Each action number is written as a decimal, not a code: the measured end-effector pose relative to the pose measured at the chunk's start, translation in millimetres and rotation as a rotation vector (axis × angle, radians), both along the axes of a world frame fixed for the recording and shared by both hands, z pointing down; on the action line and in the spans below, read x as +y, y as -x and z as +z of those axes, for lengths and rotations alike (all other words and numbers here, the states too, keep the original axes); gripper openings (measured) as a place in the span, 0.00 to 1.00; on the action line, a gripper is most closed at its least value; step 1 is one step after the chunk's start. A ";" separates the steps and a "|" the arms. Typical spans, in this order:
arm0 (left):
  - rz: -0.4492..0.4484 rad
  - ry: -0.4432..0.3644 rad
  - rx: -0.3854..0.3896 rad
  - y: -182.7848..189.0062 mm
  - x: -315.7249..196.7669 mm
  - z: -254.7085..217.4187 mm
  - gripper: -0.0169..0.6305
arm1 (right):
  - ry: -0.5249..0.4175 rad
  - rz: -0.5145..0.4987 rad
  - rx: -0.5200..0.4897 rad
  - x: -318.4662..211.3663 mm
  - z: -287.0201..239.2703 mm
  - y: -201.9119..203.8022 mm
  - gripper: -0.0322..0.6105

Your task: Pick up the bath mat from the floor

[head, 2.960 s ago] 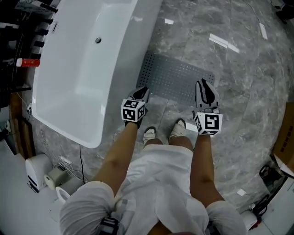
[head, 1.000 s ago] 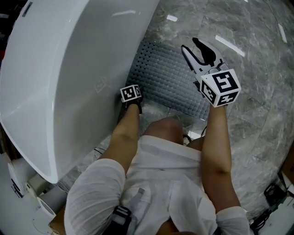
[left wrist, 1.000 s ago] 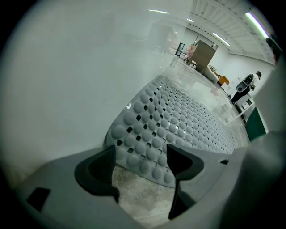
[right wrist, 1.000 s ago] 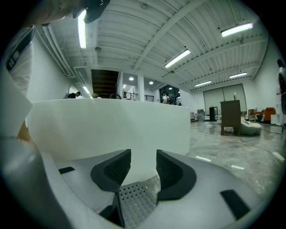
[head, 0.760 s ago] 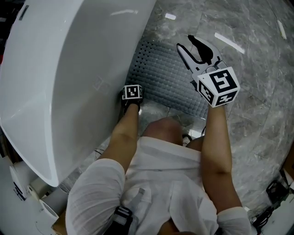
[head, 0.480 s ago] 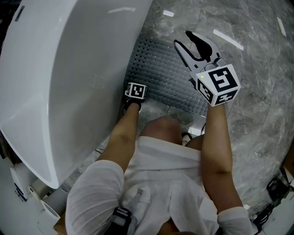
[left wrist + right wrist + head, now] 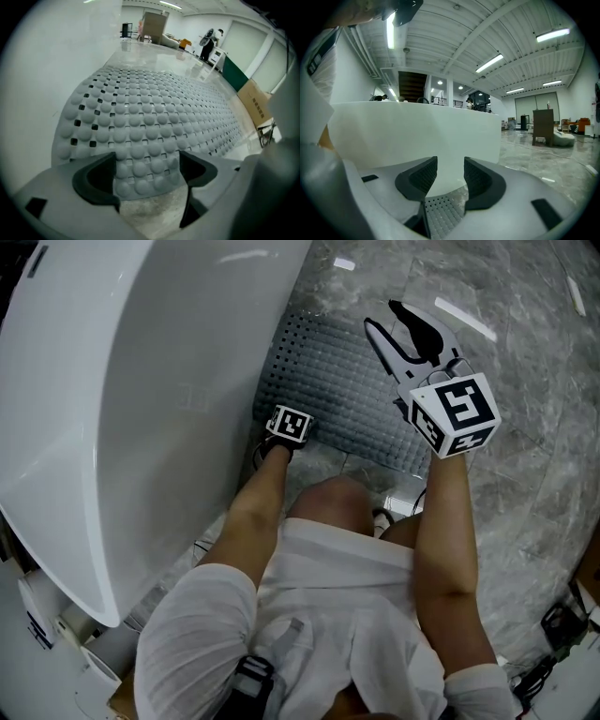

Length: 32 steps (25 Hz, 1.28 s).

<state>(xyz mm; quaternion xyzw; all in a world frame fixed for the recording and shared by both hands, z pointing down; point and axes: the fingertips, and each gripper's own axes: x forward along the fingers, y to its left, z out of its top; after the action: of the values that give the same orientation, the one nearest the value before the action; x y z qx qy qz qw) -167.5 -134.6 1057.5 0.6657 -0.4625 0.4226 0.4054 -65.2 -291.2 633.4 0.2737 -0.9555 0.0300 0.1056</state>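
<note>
The limp-looking bath mat [image 7: 154,112] seemed best pinched at its near edge, between the opening jaws of the left gripper [image 7: 147,174]; the right gripper [image 7: 450,177] hung half-open, empty.

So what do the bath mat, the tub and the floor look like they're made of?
Bath mat: likely soft rubber or silicone, matte grey, going by the moulded round bumps and punched drain holes.
Tub: probably acrylic or glazed ceramic, glossy white; it mirrors the ceiling lights.
Floor: polished stone or stone-look tile, with grey veining and bright light reflections.
</note>
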 end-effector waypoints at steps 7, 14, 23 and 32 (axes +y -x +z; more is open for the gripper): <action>0.031 -0.040 0.047 -32.7 -0.3 -5.0 0.68 | 0.008 -0.006 -0.015 -2.3 0.3 6.8 0.33; 0.015 -0.050 -0.002 2.1 -13.5 -18.3 0.68 | 0.018 0.010 -0.008 -4.9 5.5 6.3 0.33; -0.167 0.072 -0.124 63.4 -24.4 -1.1 0.69 | 0.005 -0.023 0.001 3.8 4.7 19.5 0.34; -0.170 0.119 -0.092 61.2 -16.6 11.6 0.74 | -0.004 -0.020 0.004 6.5 1.3 16.4 0.35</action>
<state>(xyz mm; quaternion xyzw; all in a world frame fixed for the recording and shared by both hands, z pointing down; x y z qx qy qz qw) -228.7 -151.3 1069.1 0.5789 -0.5096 0.4432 0.4570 -81.5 -284.7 634.7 0.2643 -0.9581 0.0265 0.1073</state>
